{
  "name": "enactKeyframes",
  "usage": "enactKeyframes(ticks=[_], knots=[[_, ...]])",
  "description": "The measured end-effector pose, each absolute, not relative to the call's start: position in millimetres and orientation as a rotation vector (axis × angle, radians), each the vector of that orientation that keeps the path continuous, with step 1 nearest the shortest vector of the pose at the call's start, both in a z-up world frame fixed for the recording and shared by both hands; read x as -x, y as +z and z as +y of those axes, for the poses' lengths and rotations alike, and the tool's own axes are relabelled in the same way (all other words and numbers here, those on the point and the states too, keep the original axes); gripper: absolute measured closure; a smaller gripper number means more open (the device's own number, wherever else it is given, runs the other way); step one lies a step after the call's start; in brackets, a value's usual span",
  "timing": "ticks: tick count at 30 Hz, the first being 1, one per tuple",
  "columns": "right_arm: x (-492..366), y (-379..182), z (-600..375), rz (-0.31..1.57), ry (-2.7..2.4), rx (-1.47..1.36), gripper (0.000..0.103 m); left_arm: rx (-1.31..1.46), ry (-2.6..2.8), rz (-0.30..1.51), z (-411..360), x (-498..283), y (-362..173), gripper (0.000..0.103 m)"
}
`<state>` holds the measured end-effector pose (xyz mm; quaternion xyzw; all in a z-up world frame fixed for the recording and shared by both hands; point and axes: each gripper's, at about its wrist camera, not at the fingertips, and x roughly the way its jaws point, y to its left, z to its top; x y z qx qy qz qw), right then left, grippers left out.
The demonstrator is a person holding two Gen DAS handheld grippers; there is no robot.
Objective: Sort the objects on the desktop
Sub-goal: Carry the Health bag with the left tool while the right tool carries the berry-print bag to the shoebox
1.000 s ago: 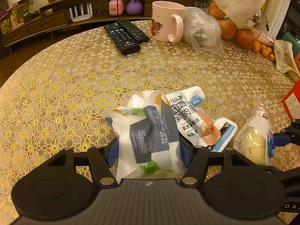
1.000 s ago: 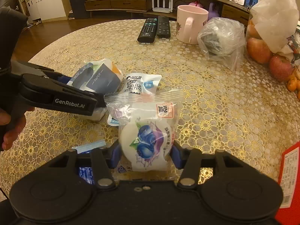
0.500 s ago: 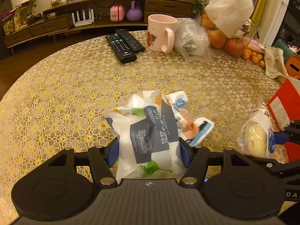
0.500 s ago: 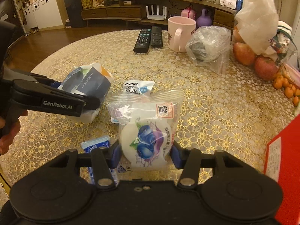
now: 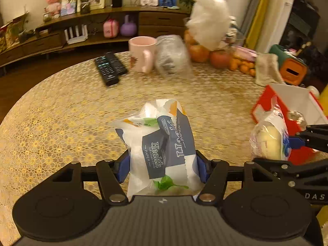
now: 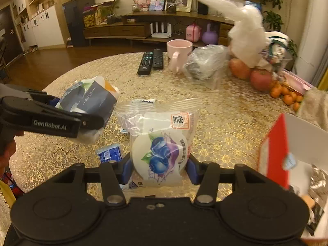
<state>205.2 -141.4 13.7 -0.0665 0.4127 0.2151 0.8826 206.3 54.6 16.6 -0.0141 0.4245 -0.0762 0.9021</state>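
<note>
We see the left gripper [image 5: 163, 164] clamped on a white and navy tissue pack [image 5: 162, 143], held up clear of the gold lace table [image 5: 61, 119]. The right gripper [image 6: 156, 169] grips a clear blueberry snack bag [image 6: 162, 143] between its blue pads, also off the table, just left of the red box [image 6: 276, 143] at the table's right edge. A small blue packet [image 6: 109, 153] lies flat on the near cloth between the two grippers.
</note>
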Motion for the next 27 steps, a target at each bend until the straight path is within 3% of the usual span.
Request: enactKeyframes(ticks=[27], knots=[[-144.8, 55.7, -306.2, 0.789, 0.251, 0.046, 0.052, -0.064, -0.388, 0.845, -123.8, -172.6, 48.0, 0.041]])
